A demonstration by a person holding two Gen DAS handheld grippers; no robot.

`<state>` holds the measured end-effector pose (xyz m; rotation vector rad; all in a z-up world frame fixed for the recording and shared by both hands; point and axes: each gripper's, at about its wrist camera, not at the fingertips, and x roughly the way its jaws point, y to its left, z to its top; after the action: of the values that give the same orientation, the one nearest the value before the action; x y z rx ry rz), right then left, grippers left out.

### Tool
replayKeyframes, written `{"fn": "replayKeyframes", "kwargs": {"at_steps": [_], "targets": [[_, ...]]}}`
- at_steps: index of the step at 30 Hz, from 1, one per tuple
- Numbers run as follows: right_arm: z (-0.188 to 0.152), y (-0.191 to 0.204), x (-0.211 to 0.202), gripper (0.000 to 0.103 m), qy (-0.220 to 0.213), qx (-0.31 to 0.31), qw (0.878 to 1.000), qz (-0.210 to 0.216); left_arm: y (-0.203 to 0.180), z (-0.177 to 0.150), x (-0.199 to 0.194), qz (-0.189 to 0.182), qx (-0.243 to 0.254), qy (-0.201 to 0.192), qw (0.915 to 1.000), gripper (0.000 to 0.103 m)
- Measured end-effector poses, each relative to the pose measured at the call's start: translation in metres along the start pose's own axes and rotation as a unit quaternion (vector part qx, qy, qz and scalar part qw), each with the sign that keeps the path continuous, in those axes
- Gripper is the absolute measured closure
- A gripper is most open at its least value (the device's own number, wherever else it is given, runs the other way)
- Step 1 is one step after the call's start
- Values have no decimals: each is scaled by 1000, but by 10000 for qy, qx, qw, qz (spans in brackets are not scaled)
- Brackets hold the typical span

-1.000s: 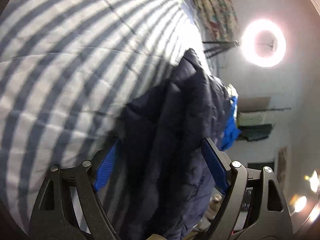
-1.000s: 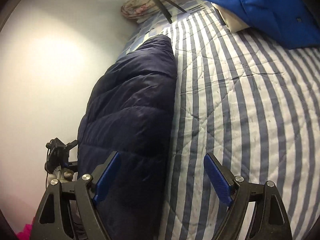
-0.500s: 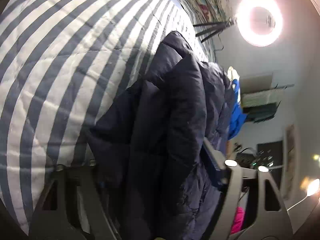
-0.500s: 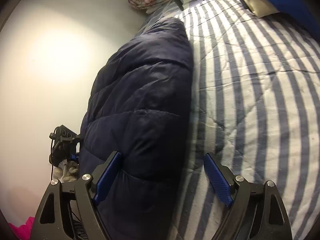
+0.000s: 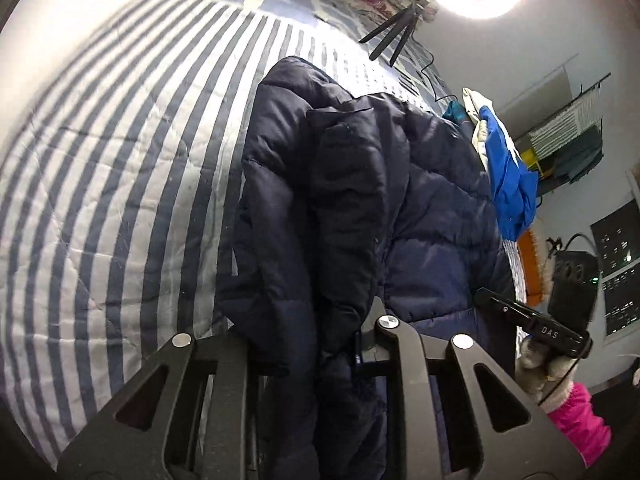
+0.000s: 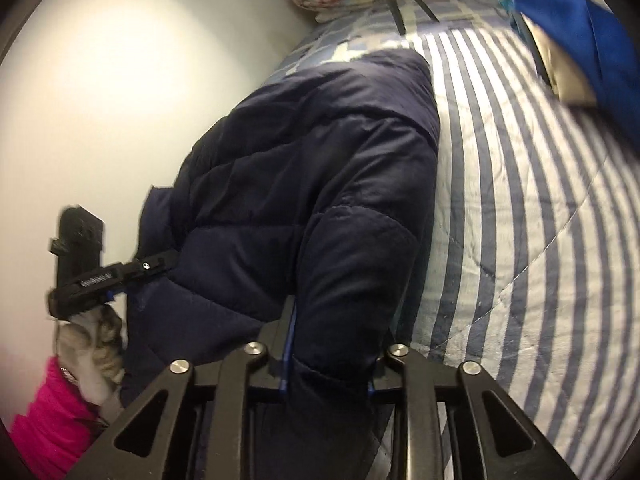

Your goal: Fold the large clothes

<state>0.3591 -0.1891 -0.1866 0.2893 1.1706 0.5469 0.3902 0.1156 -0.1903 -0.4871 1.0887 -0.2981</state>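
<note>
Fingers of both grippers have just clamped navy jacket.

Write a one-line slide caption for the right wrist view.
Right tongs clamp a fold of the navy puffer jacket on the striped quilt; left tongs grip its other edge.

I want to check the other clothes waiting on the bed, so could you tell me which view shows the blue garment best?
The left wrist view: the blue garment appears nearly whole there, with a cream piece, beyond the navy puffer jacket. The right wrist view shows only part of it, cut off at the picture's top right corner.
</note>
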Motion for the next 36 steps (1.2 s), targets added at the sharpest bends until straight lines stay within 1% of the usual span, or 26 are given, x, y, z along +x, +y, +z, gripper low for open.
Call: {"fn": "replayKeyframes", "kwargs": {"at_steps": [3, 8, 10, 12, 14, 18, 22, 27, 30, 36], "targets": [[-1, 20, -6, 82, -53, -247, 9993, -263, -9, -3, -7, -7, 128, -96, 9999, 87], [-2, 40, -30, 84, -189, -600, 9964, -567, -20, -12, -22, -141, 294, -166, 9993, 88], [-2, 40, -43, 84, -252, -736, 9946, -686, -32, -16, -27, -183, 444, -214, 9986, 88], [0, 36, -53, 84, -308, -789, 9934, -774, -39, -19, -34, -251, 508, -267, 9980, 88], [-2, 39, -65, 84, -381, -925, 9904, -955, -47, -20, -39, -310, 558, -301, 9975, 88], [-5, 39, -85, 84, -498, -1024, 9858, -1235, -66, -20, -39, -382, 718, -340, 9961, 88], [-8, 39, -100, 84, -591, -1186, 9783, -1592, -84, -22, -36, -462, 866, -341, 9946, 88], [-10, 29, -117, 84, -695, -1131, 9752, -1768, -107, -21, -32, -546, 999, -320, 9930, 88], [-11, 19, -133, 85, -765, -1046, 9749, -1812, -129, -16, -25, -599, 1168, -306, 9909, 88], [0, -16, -164, 85, -993, -851, 9712, -1992, -177, -1, -5, -668, 1608, -314, 9842, 88]]}}
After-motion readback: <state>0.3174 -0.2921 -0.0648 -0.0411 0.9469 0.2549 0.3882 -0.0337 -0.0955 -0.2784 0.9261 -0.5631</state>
